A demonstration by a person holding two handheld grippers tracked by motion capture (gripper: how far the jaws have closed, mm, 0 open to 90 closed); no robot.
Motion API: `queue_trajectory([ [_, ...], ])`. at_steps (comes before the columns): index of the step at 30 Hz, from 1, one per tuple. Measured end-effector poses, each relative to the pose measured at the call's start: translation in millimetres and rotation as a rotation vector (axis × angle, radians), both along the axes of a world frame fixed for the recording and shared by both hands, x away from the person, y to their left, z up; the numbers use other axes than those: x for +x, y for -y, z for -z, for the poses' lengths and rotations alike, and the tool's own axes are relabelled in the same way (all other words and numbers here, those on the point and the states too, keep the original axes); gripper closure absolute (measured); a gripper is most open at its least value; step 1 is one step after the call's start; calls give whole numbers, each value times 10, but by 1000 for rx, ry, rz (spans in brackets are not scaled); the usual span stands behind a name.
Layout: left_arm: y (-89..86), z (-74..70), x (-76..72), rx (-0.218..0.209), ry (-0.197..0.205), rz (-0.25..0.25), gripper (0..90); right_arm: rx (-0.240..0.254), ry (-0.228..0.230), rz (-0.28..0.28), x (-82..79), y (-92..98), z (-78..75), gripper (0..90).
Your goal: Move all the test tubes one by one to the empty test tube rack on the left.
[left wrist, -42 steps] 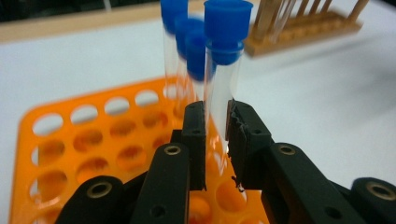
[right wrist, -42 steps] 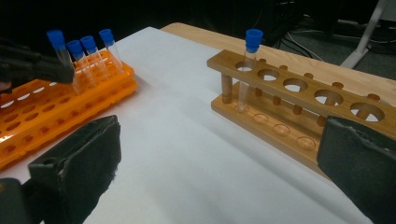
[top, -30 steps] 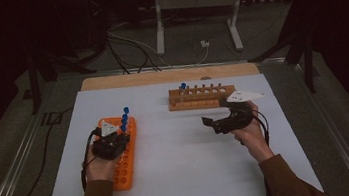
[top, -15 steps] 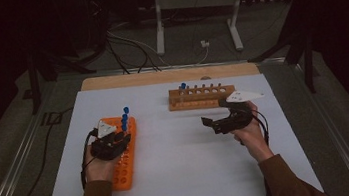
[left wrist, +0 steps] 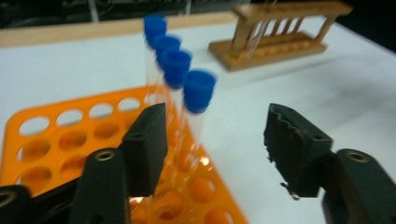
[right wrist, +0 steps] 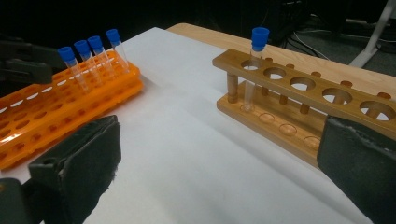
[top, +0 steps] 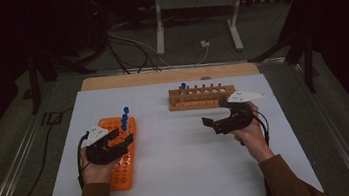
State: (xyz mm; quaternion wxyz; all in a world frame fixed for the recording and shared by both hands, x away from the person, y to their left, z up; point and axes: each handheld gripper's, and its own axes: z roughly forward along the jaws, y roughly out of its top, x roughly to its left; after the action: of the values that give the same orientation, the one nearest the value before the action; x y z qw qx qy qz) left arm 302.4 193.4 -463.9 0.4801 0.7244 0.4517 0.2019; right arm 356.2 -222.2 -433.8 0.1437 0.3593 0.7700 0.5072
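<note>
Blue-capped tubes [left wrist: 198,93] stand in the orange rack [top: 125,154] at the desk's left, the nearest between my left gripper's [left wrist: 215,140] just-opened, untouching jaws, while my right gripper [top: 214,124] waits agape, empty, near the wooden rack [right wrist: 299,100].

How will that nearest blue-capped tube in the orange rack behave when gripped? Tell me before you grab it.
The nearest tube looks thin, clear and hollow, so probably light and rather fragile under hard squeezing. Its smooth wall may slip between the left gripper pads. Standing tall in the orange rack, it would likely tilt if nudged sideways.
</note>
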Motion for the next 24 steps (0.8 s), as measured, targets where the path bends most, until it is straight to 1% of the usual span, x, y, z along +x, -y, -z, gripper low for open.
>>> queue_trajectory([
  [3, 35, -37, -28, -13, 48, -5, 322, 1, -1, 0, 2, -4, 7, 0],
  [5, 57, -59, -41, -26, 70, -13, 274, 0, -3, -1, 4, -8, 15, 0],
  [7, 77, -80, -50, -38, 83, -19, 220, 1, -5, 0, 8, -9, 22, 0],
  [9, 97, -101, -61, -41, 98, -26, 177, 1, -9, 1, 9, -7, 26, 0],
  [12, 146, -126, -68, -45, 112, -22, 146, 3, -8, 2, 11, -7, 29, 0],
  [15, 220, -135, -61, -38, 113, -20, 90, 3, -6, 3, 12, -11, 30, 0],
  [18, 302, -119, -40, -28, 103, -4, 25, 1, -5, 6, 11, -15, 30, 0],
  [21, 375, -107, -33, -14, 111, 16, 7, 0, -1, 11, 13, -17, 25, 0],
  [24, 435, -105, -40, -18, 111, 45, 7, -4, 4, 17, 24, -23, 11, 0],
])
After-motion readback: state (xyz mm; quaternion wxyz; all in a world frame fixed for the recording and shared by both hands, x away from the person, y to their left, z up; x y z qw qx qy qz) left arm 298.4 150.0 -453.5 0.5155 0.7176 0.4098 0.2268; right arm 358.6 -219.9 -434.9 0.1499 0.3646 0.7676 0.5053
